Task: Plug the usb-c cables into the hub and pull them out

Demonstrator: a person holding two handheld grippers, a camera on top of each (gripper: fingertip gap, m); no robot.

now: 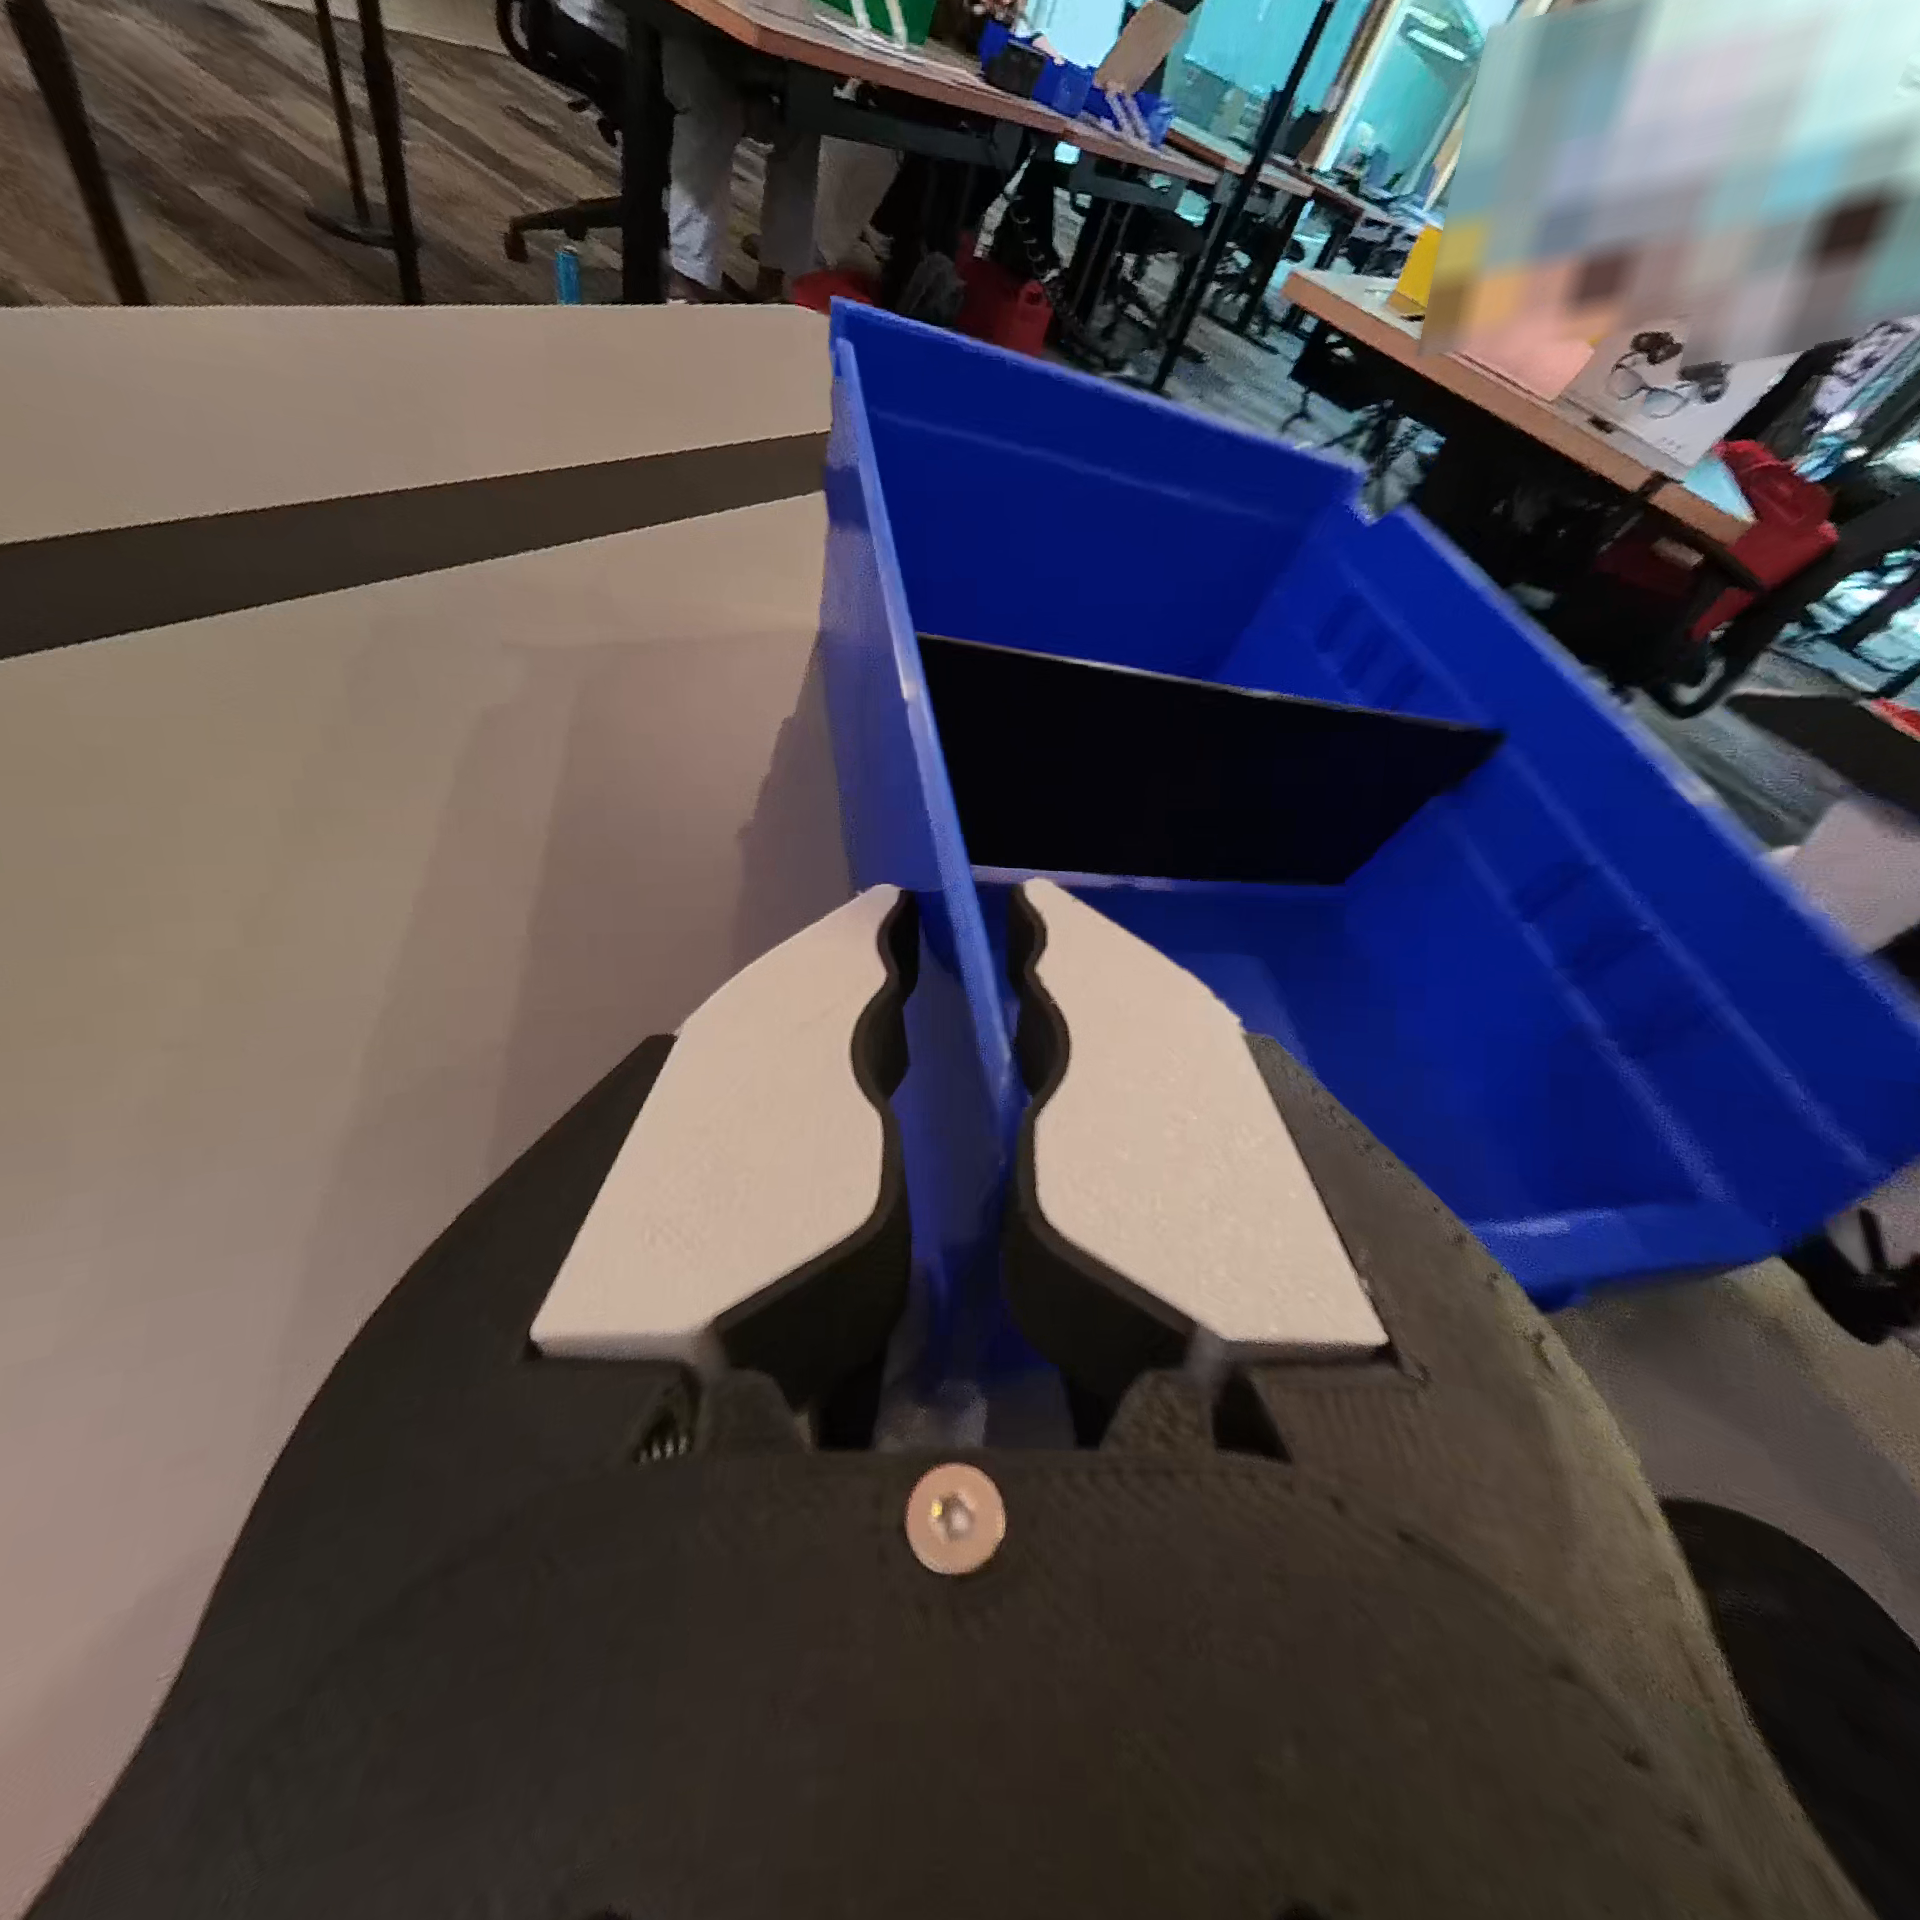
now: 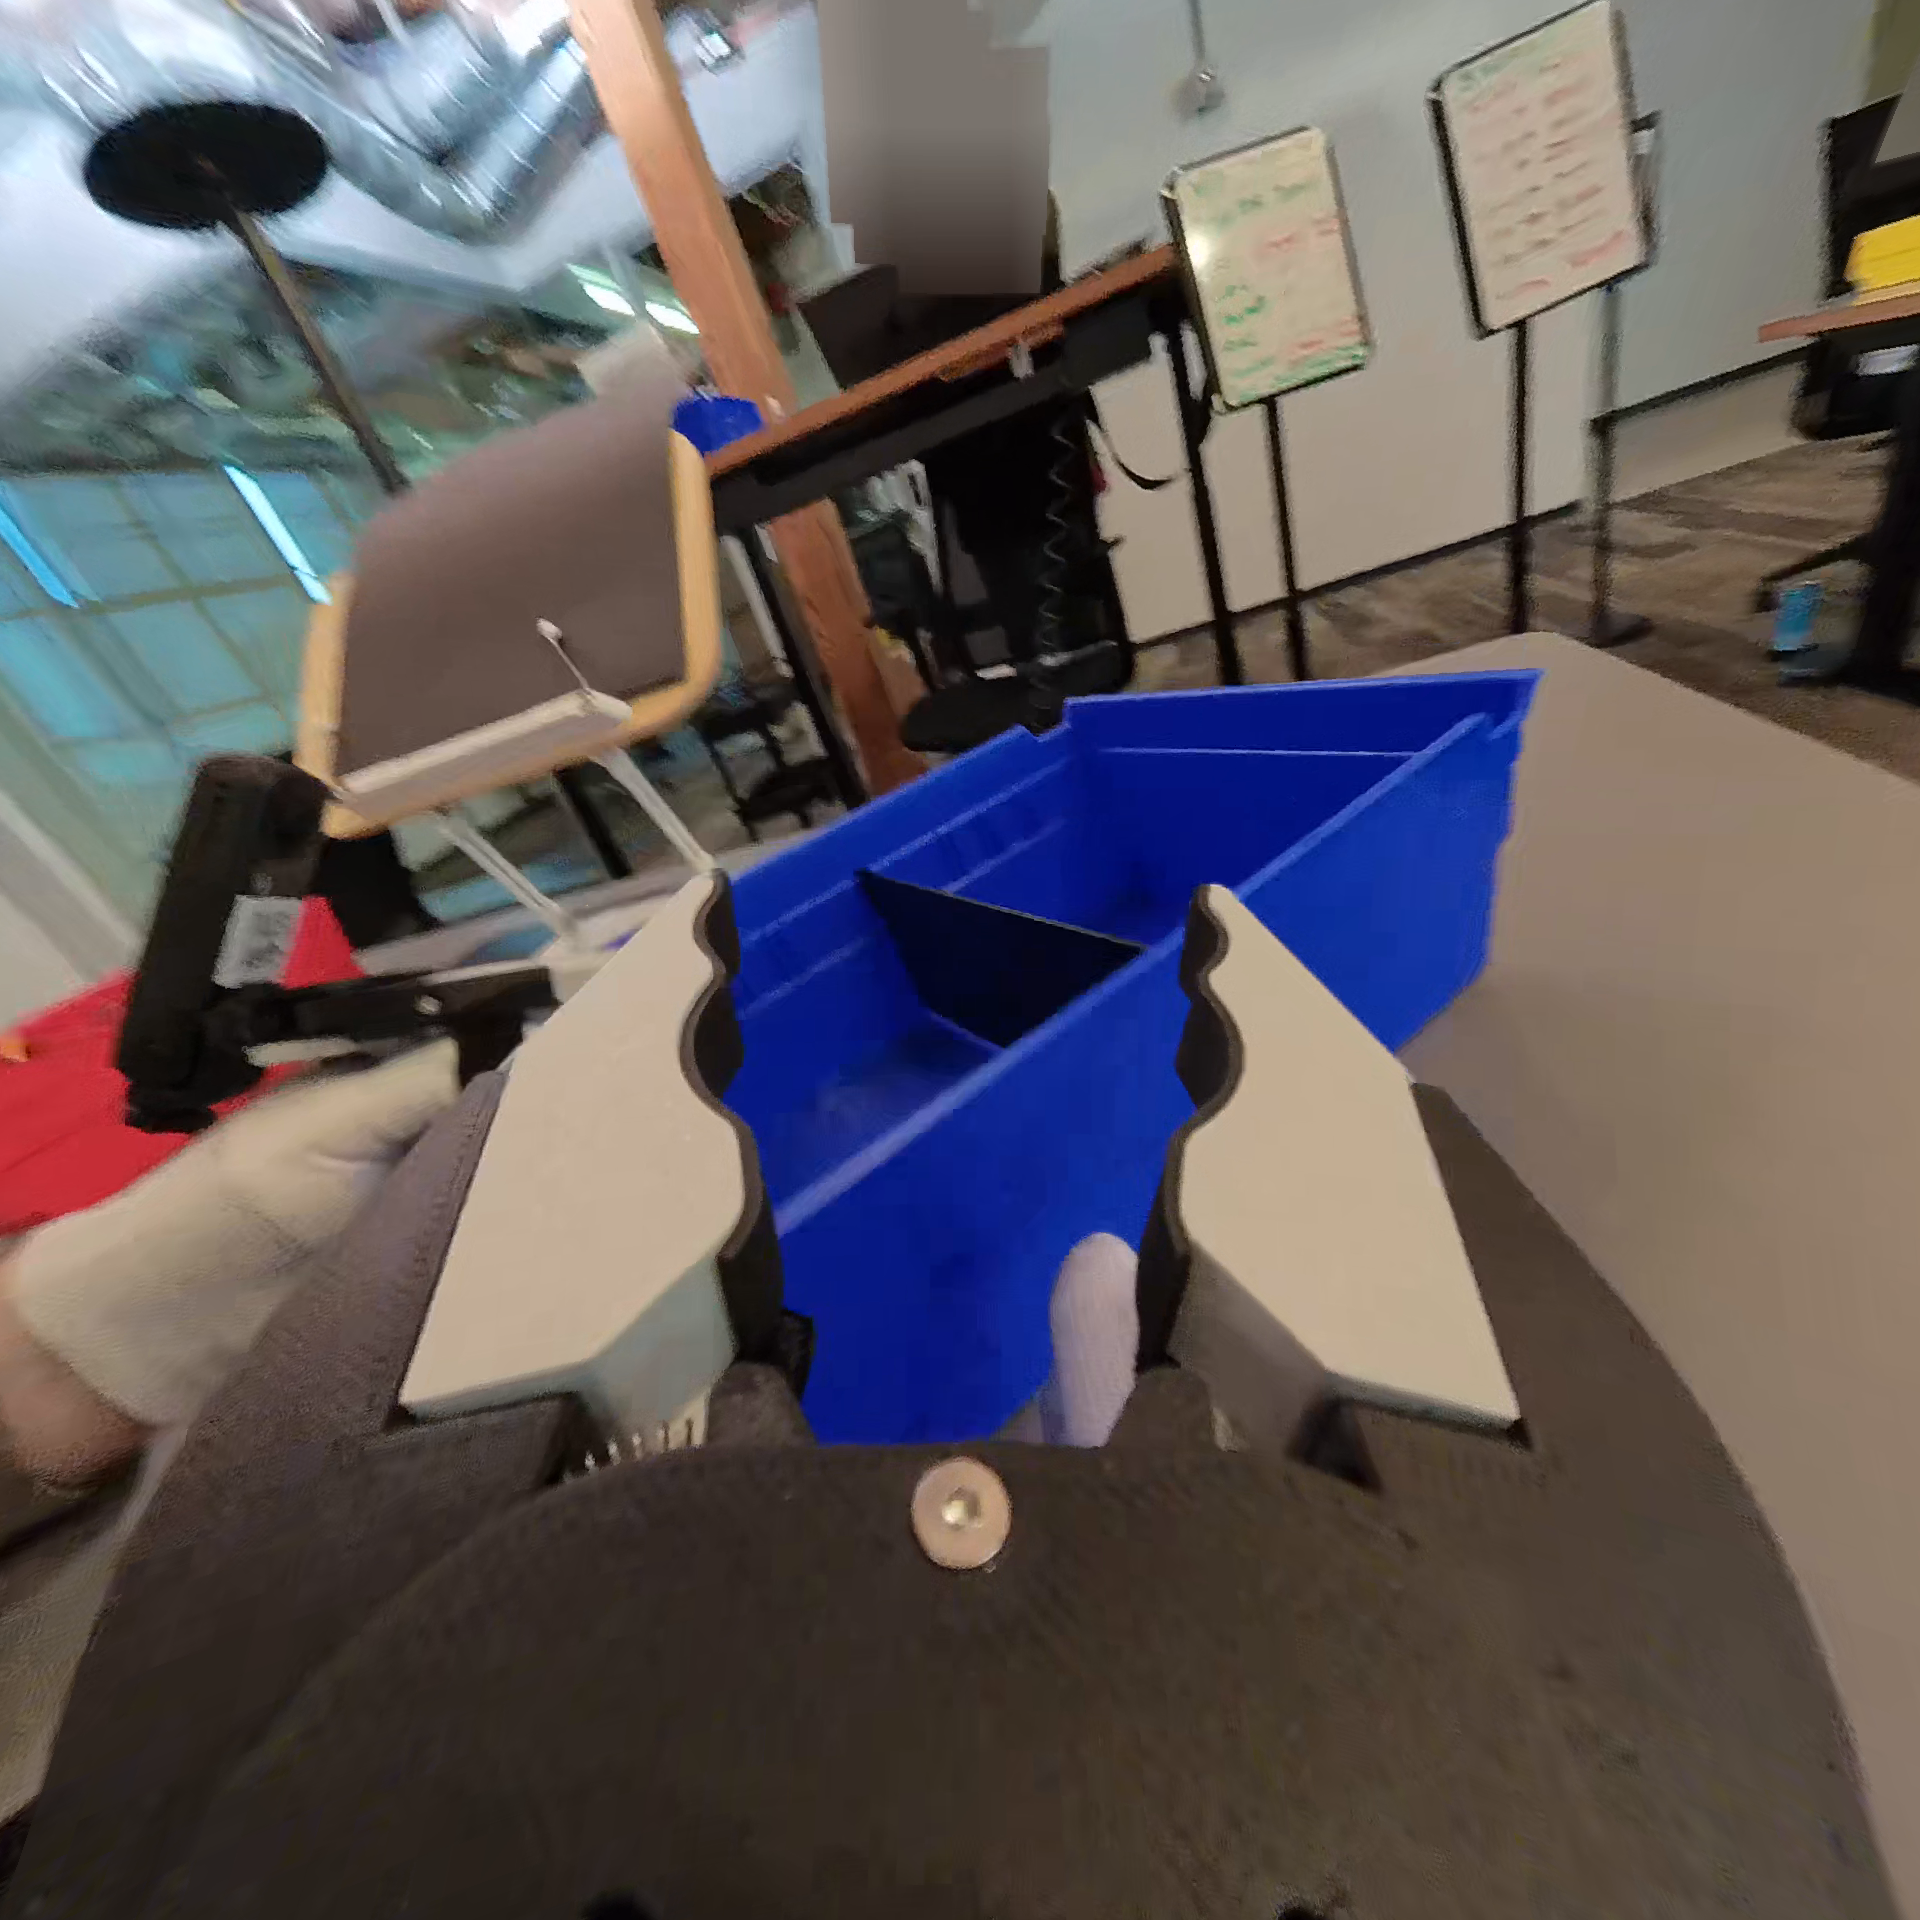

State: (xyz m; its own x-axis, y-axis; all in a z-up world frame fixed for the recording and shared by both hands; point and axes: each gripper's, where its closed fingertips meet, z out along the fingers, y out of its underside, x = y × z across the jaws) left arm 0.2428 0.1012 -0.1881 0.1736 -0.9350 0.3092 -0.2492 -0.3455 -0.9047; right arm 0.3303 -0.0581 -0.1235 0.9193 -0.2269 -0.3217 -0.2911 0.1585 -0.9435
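No USB-C cable or hub shows in either view. A blue plastic bin (image 1: 1455,1039) with a black divider (image 1: 1143,769) stands on a grey table (image 1: 312,935). My left gripper (image 1: 961,914) is shut on the bin's left side wall, one finger on each side. In the right wrist view, my right gripper (image 2: 961,914) is open, its fingers straddling the near long wall of the bin (image 2: 935,1195). The divider (image 2: 997,966) shows inside, and both compartments look empty. A gloved fingertip (image 2: 1091,1330) rests against the bin's outside, between the right gripper's fingers.
A gloved hand (image 2: 208,1195) and a black tool (image 2: 208,935) are to the left of the bin. The grey tabletop (image 2: 1662,935) runs to the right. Beyond the table are a chair (image 2: 520,623), desks, whiteboard stands (image 2: 1268,270) and a seated person (image 1: 727,156). Spacing between my two grippers at the tips: around 20 cm.
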